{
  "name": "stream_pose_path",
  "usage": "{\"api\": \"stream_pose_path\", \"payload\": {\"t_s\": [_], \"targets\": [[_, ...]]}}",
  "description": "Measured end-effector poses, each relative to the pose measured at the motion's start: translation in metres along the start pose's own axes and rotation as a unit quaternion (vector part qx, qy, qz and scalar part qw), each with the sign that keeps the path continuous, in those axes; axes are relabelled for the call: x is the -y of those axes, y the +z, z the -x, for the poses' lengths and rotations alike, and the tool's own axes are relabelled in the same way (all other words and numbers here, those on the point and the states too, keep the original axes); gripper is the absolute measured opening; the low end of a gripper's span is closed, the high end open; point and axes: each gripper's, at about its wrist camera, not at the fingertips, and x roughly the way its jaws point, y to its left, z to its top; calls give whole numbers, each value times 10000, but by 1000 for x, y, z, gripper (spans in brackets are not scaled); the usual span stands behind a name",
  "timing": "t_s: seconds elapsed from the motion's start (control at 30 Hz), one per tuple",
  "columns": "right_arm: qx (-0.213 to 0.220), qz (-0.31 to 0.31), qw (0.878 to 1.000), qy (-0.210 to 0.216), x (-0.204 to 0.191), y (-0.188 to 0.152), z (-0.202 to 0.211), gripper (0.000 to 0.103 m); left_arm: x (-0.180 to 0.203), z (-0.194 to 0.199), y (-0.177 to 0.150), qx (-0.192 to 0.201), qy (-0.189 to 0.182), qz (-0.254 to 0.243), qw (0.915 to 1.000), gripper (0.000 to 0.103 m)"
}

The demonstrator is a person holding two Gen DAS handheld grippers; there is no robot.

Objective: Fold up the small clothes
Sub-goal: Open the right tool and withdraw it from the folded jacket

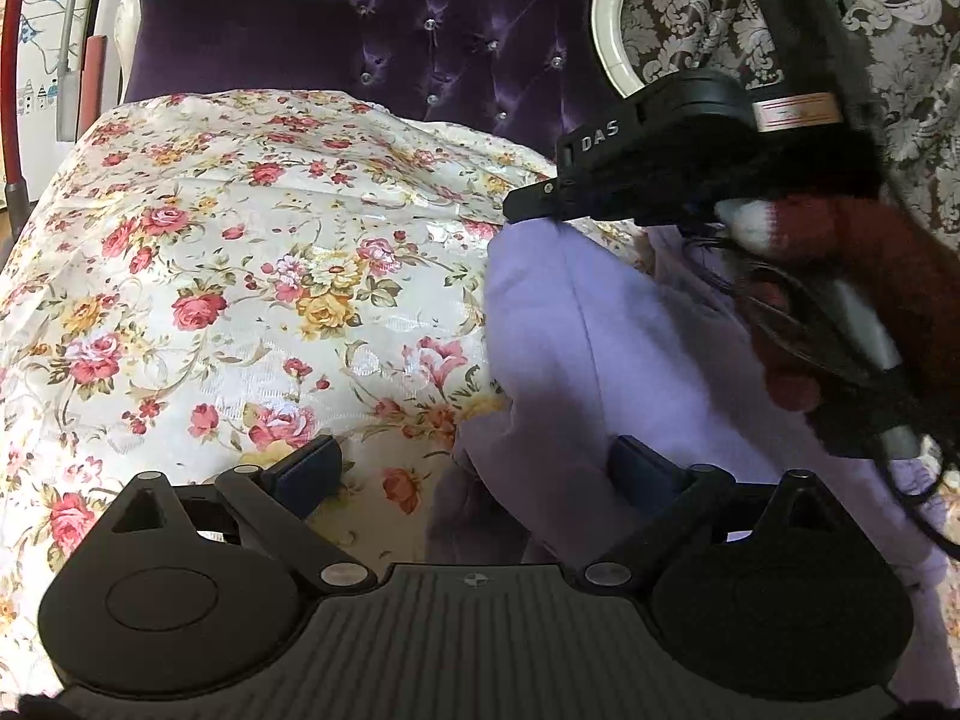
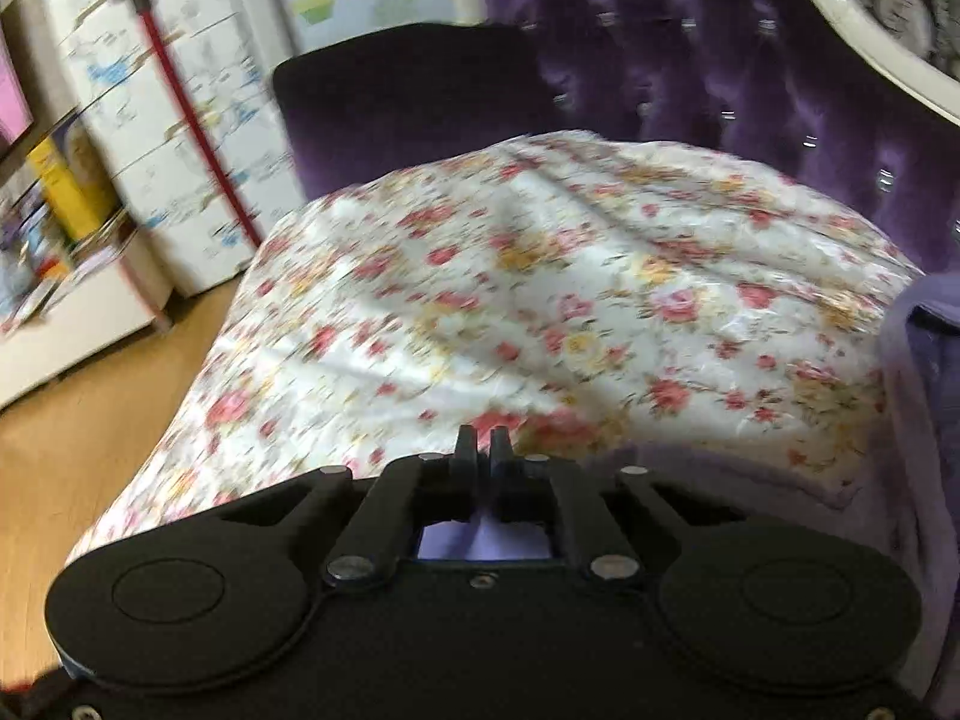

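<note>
Glossy floral bedsheet (image 1: 240, 252), matt lilac garment (image 1: 600, 330)

We see a small lavender garment (image 1: 600, 348) of soft, fleecy cloth, rumpled and partly lifted, with a lengthwise crease down its middle. It lies at the right side of the floral bedspread (image 1: 240, 276), its lower part draped over the bedspread's near edge.

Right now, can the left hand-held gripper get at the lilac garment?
Probably yes. The left hand-held gripper is open with the lilac garment directly ahead, its edge already between the fingers. The right hand-held gripper holds the garment's far end, not blocking the way.
</note>
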Motion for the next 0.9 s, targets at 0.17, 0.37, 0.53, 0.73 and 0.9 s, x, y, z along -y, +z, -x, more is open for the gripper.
{"api": "stream_pose_path", "payload": {"t_s": [0.17, 0.37, 0.53, 0.73, 0.9], "targets": [[138, -257, 9990, -352, 13, -2, -8, 9, 1, 0, 1, -17, 19, 0, 10000, 98], [1058, -587, 9921, -340, 33, -20, 54, 57, 4, 9, 9, 54, 67, -150, 9998, 98], [1292, -445, 9885, -647, 46, -52, 111, 73, 20, 30, 26, 418, 188, -371, 9983, 98], [1154, -539, 9842, -1232, 73, -103, 159, 87, 56, 33, 42, 505, 176, -741, 9958, 99], [1017, -800, 9796, -1539, 91, -138, 184, 91, 92, 21, 40, 314, -22, -1083, 9936, 99]]}}
